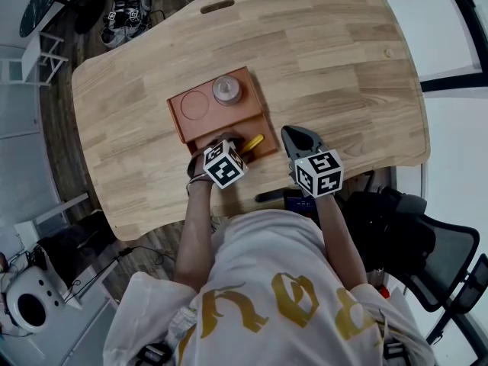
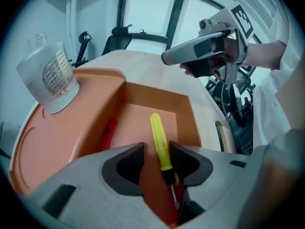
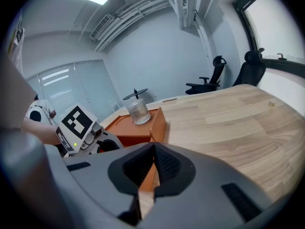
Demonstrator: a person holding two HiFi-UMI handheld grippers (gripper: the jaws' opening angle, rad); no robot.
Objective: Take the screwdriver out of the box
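One screwdriver (image 2: 157, 132), yellow handle, lies in the deep compartment of one orange box (image 2: 157, 95). It sits between the left gripper's (image 2: 156, 149) wide-open jaws; pads not pressing it. One red-handled tool (image 2: 108, 133) lies left of those jaws. One clear cup (image 2: 50, 75) stands on the box's shelf. Wooden table (image 1: 328, 75); office chairs (image 3: 217, 75), windows (image 2: 147, 13). Right gripper (image 3: 153, 151): jaws together, empty, beside the box.

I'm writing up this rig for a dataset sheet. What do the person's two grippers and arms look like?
The left gripper and the right gripper are both light grey moulded shells, and their jaws have dark pads. Each carries a white marker cube printed with black square markers. The person wears a white short-sleeved shirt with gold lettering.
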